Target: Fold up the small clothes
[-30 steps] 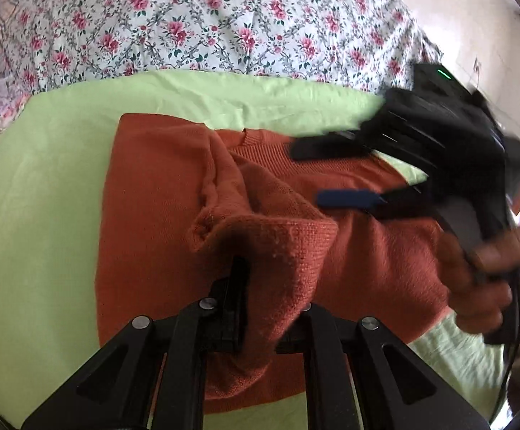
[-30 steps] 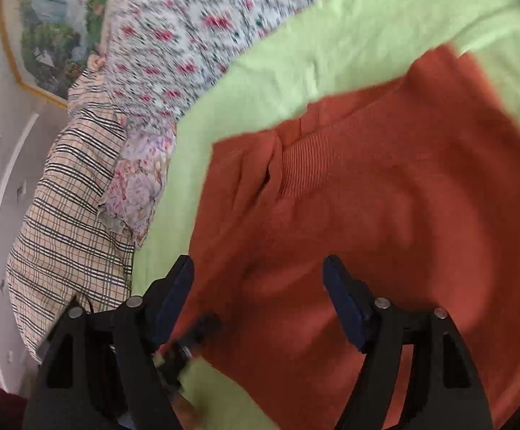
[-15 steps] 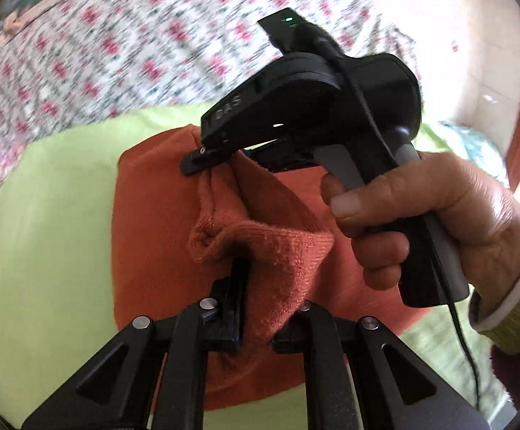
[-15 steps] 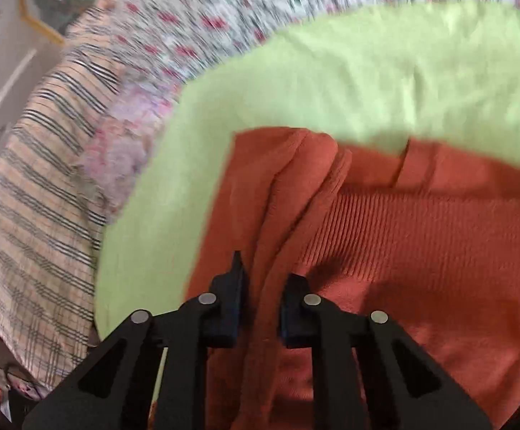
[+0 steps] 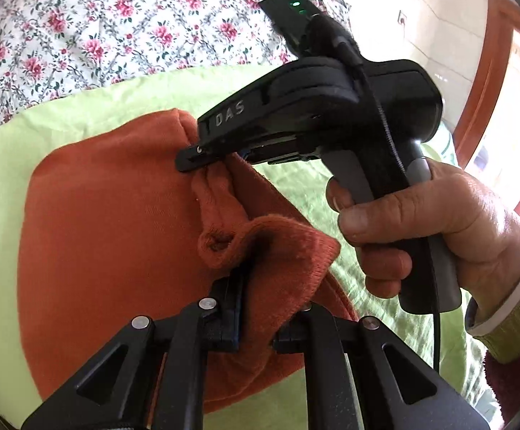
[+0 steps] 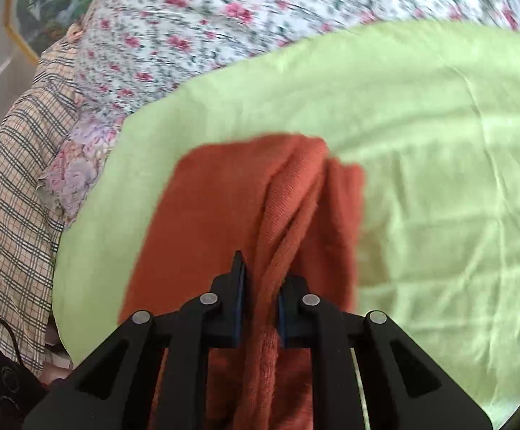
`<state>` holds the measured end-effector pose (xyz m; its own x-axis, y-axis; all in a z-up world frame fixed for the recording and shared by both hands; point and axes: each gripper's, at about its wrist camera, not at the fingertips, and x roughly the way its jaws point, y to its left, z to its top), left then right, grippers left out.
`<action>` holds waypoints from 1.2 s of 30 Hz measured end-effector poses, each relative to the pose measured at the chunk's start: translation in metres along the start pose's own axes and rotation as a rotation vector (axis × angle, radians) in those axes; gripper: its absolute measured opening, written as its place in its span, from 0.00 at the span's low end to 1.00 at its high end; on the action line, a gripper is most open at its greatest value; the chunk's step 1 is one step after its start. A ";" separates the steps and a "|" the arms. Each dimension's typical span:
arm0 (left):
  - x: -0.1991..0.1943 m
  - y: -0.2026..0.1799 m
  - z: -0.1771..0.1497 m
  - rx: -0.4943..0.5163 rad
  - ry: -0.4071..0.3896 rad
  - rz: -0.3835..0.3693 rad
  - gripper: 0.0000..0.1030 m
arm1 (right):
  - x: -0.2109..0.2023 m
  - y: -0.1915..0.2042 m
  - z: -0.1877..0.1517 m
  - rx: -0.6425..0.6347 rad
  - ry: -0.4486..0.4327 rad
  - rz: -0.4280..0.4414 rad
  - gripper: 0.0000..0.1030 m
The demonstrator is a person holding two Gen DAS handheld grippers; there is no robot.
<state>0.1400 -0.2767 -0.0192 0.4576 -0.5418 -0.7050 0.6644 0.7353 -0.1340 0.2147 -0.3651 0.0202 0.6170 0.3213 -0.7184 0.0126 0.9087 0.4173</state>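
In the left wrist view, an orange knitted sweater [image 5: 109,222] is seen lying on a light green sheet [image 5: 1,215], with its far edge towards the flowered bedcover [image 5: 116,25] that borders the sheet's far side. A ribbed cuff or hem of the sweater is clamped between the fingers of the left gripper [image 5: 256,315], which are closed on the fabric, and the bunched cloth is lifted above the rest of the garment. Further along the same fold, the right gripper [image 5: 220,156] is held by the right hand [image 5: 421,229], and its tips are pressed together on a ridge of the sweater near the far edge of the garment. A green light is shown on the top of that gripper. A wooden door frame [image 5: 489,82] is visible beyond the right edge of the sheet.

In the right wrist view, the right gripper [image 6: 260,308] is seen with its fingers closed on a gathered pleat of the sweater [image 6: 224,208], which runs forward from the tips. The garment is spread to the left half of the green sheet [image 6: 439,143]. A checked cloth [image 6: 12,193] and a small flowered pillow [image 6: 77,165] are placed past the sheet's left edge, and the flowered bedcover [image 6: 260,10] lies past its far edge.
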 end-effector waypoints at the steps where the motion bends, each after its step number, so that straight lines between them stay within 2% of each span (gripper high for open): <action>1: 0.000 -0.001 0.001 -0.002 0.004 -0.001 0.10 | -0.001 -0.005 -0.002 0.012 -0.008 0.010 0.15; 5: -0.002 0.000 0.005 0.000 0.002 -0.014 0.11 | -0.008 -0.007 -0.006 0.018 -0.045 0.022 0.15; 9: 0.000 0.001 0.000 0.013 0.039 -0.052 0.17 | 0.000 -0.004 -0.012 -0.016 -0.028 -0.068 0.15; 11: -0.008 0.003 -0.005 0.017 0.047 -0.076 0.20 | 0.002 -0.007 -0.018 -0.009 -0.023 -0.087 0.15; 16: -0.046 0.026 -0.020 0.012 0.038 -0.079 0.56 | -0.017 -0.011 -0.031 0.043 -0.078 -0.118 0.18; 17: -0.055 0.034 -0.023 -0.002 0.029 -0.069 0.59 | -0.021 -0.012 -0.034 0.063 -0.085 -0.137 0.22; 18: -0.064 0.047 -0.025 -0.032 0.021 -0.054 0.66 | -0.025 -0.014 -0.036 0.086 -0.089 -0.158 0.37; 19: -0.069 0.058 -0.026 -0.058 0.015 -0.046 0.73 | -0.030 -0.017 -0.038 0.114 -0.100 -0.162 0.59; 21: -0.077 0.087 -0.027 -0.141 0.009 -0.022 0.80 | -0.040 -0.023 -0.043 0.163 -0.138 -0.105 0.82; 22: -0.075 0.102 -0.024 -0.176 0.013 -0.015 0.80 | -0.042 -0.024 -0.044 0.176 -0.147 -0.070 0.83; 24: -0.065 0.133 -0.020 -0.247 0.033 0.000 0.80 | -0.039 -0.024 -0.043 0.191 -0.134 0.001 0.83; 26: -0.051 0.163 -0.017 -0.332 0.065 -0.002 0.80 | -0.031 -0.023 -0.040 0.198 -0.105 0.025 0.83; 29: -0.024 0.201 -0.016 -0.465 0.124 -0.084 0.80 | -0.015 -0.020 -0.036 0.187 -0.051 0.011 0.83; 32: 0.004 0.220 -0.011 -0.539 0.155 -0.149 0.81 | -0.002 -0.022 -0.035 0.201 -0.012 0.024 0.80; 35: 0.015 0.219 -0.003 -0.519 0.136 -0.174 0.80 | 0.006 -0.026 -0.036 0.214 0.010 0.053 0.56; 36: 0.023 0.215 0.002 -0.496 0.145 -0.182 0.66 | 0.008 -0.026 -0.038 0.220 0.021 0.066 0.46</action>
<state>0.2948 -0.1315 -0.0628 0.2520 -0.6423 -0.7238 0.3511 0.7577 -0.5501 0.1898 -0.3763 -0.0179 0.6054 0.3855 -0.6964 0.1460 0.8063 0.5732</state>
